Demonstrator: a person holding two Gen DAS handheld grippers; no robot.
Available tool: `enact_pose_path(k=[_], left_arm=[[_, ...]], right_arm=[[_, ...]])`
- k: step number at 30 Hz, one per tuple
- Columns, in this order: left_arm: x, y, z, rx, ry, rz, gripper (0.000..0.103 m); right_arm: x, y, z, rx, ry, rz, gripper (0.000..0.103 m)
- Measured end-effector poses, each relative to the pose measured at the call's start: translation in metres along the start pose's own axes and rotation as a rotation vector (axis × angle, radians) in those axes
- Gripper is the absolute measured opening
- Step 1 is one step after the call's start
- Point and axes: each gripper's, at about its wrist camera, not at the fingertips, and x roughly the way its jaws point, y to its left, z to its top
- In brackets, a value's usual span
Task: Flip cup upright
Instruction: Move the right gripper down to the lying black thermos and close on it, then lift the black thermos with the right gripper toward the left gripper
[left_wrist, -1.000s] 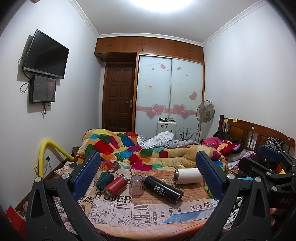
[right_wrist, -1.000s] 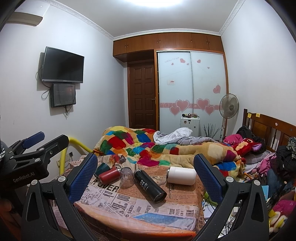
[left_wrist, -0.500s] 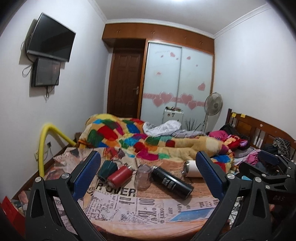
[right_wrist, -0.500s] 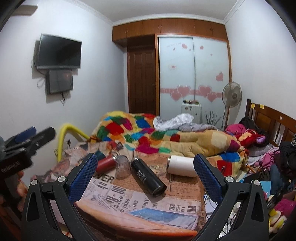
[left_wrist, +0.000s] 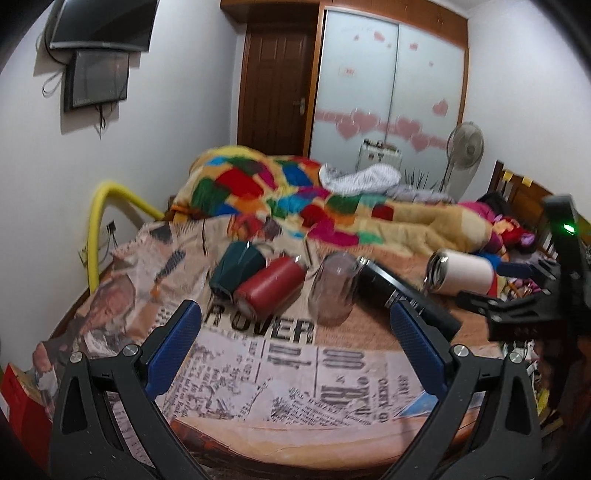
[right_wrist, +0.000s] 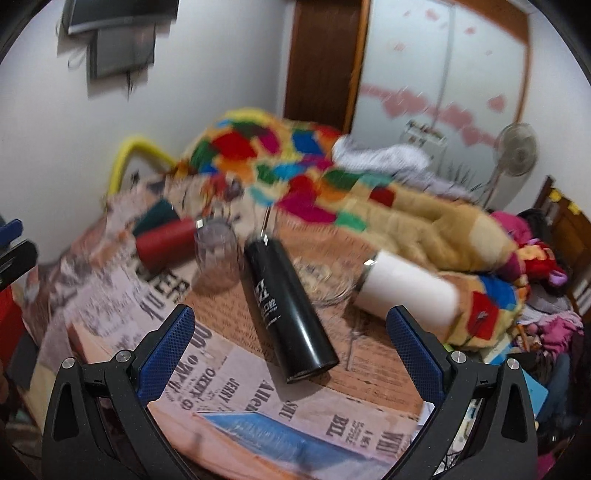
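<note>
My left hand-held gripper (left_wrist: 295, 354) hangs wide open above the newsprint cloth (left_wrist: 280, 373), holding nothing. My right hand-held gripper (right_wrist: 290, 350) is spread just as wide and empty.

In the left view the clear cup (left_wrist: 332, 291) stands mouth down at 12 o'clock, between my blue pads (left_wrist: 173, 347). A red flask (left_wrist: 269, 288) lies on its side at 11 o'clock, touching a green cup (left_wrist: 236, 273) behind it. A black flask (left_wrist: 399, 295) lies at 1 o'clock, its top end right against the clear cup. A white flask (left_wrist: 461, 273) lies at 2 o'clock.

In the right view the clear cup (right_wrist: 217, 254) sits at 11 o'clock and the black flask (right_wrist: 290, 308) at 12 o'clock. The view is blurred.
</note>
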Motion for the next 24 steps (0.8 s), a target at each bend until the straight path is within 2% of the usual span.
enact_pose_path(k=[6,12,14,19,24], left_arm=[[0.034,0.003,-0.013,0.006,0.062,0.011,0.103],[0.053,0.006,-0.019,-0.011,0.111,0.004,0.103],[0.057,0.007,-0.021,-0.013,0.121,0.002,0.103],[0.064,0.007,-0.022,-0.016,0.129,-0.003,0.103],[0.066,0.008,-0.022,-0.023,0.133,-0.002,0.103]], right_arm=[[0.067,-0.006,0.009,-0.040,0.179,0.062,0.101],[0.119,-0.008,0.016,-0.047,0.312,0.111,0.086],[0.130,-0.009,0.015,-0.046,0.348,0.130,0.079],[0.147,-0.012,0.013,-0.050,0.396,0.134,0.068],[0.147,-0.010,0.012,-0.065,0.384,0.135,0.067]])
